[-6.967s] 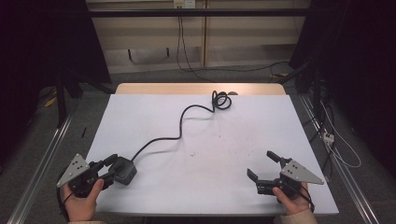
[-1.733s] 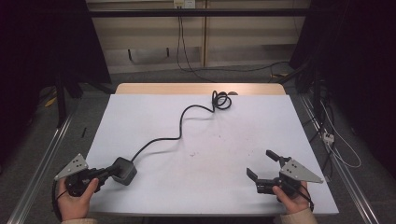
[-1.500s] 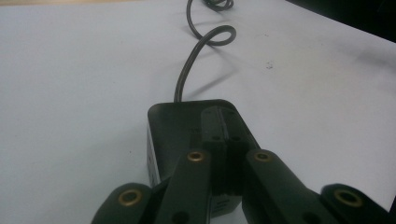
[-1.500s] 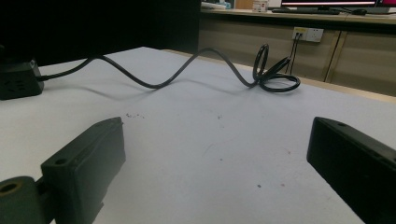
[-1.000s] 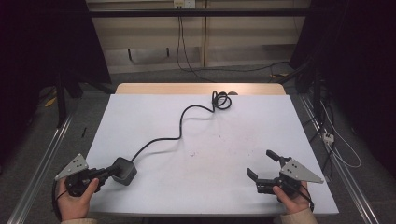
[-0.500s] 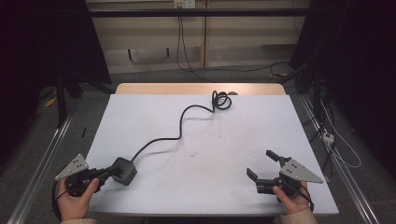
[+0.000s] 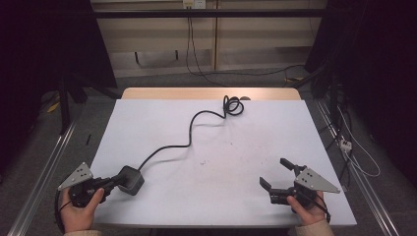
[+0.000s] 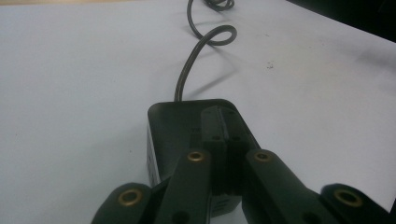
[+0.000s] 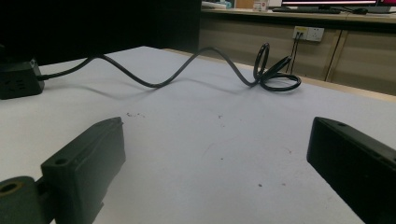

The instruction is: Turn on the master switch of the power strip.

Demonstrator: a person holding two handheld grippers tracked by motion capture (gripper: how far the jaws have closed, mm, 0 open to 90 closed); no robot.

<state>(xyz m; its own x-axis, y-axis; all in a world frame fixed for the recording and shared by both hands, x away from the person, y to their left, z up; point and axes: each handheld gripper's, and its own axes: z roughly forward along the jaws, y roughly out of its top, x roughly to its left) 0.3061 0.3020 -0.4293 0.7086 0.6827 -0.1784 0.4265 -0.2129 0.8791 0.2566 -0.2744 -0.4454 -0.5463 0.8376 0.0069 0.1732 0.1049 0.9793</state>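
The left gripper [image 7: 114,182], open beside the black box [image 7: 130,179] seven seconds back, now has its jaws pressed together on the box's top near the table's front-left corner.

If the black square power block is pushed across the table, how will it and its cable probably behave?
The black square power block sits flat and boxy, so it would likely slide, not roll. Its black round cable lies in loose curves and a coil, so it probably flexes and drags behind.

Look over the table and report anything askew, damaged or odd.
Nothing is damaged or spilled. The black cable snakes loosely across the table to a tangled coil at the far edge. A few dark specks mark the white surface.
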